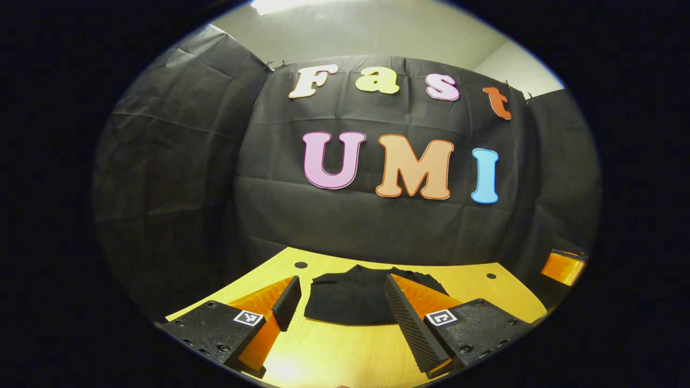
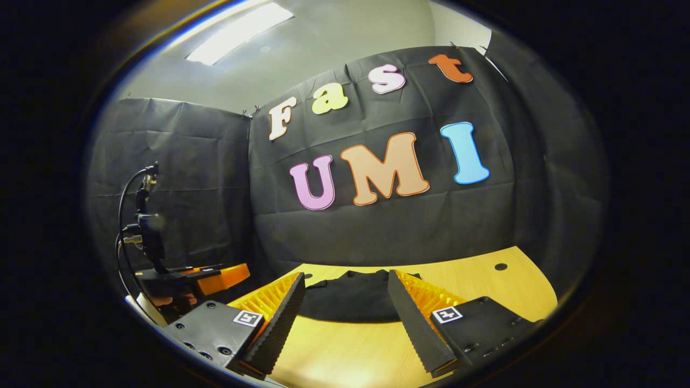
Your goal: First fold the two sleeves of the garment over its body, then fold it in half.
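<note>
Garment (image 1: 345, 297): a black, matte cloth item lying on the desk (image 1: 334, 355), toward the far edge, close below the booth wall. It forms a compact, low mound with a rounded near edge. Because the fabric is black, folds, sleeves and collar are hard to make out; whether the sleeves are folded in cannot be told. In the left gripper view the right finger of the left tool (image 1: 345, 312) overlaps the garment's right part and hides it. In the right gripper view the garment (image 2: 347, 302) sits between the fingers of the right tool (image 2: 345, 312), and both fingers cover its side edges.

Left tool: open, fingers spread wide, gripping nothing. The garment lies ahead of the fingertips, apart from them, in line with the gap.

Right tool: open, fingers spread wide, gripping nothing. The garment lies ahead of it, likewise clear of the fingers.

Each tool has orange wedge-shaped fingers with black ribbed pads (image 1: 411, 323) and black mounting blocks carrying small square markers. The blocks are cut off at the lower edge of each view.

Desk: light wood surface, smooth, with a curved far edge and small dark round holes (image 1: 301, 265).

At the left of the right gripper view, the other tool's orange part (image 2: 223, 277) and a black stand with cables (image 2: 145, 231) appear, dim and partly cut off.
</note>
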`<action>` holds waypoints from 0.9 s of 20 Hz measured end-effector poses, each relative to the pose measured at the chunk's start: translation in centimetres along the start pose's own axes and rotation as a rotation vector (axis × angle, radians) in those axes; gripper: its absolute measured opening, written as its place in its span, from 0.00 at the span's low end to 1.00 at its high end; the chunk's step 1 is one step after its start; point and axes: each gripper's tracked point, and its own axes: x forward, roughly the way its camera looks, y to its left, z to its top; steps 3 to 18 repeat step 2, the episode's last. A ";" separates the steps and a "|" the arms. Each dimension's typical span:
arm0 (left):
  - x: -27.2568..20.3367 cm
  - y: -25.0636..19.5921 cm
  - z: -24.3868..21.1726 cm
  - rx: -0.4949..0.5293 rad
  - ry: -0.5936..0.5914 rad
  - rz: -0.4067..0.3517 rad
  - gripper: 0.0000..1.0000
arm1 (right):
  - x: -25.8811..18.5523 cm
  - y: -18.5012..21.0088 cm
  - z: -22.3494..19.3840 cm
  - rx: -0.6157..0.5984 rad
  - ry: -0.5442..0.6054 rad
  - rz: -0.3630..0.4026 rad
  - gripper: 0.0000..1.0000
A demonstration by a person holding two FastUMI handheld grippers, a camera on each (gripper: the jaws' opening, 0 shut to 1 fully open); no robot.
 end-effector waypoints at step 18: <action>-0.4 0.2 0.4 -0.011 -0.012 0.008 0.93 | -0.2 -0.6 -0.2 -0.012 0.011 0.000 0.98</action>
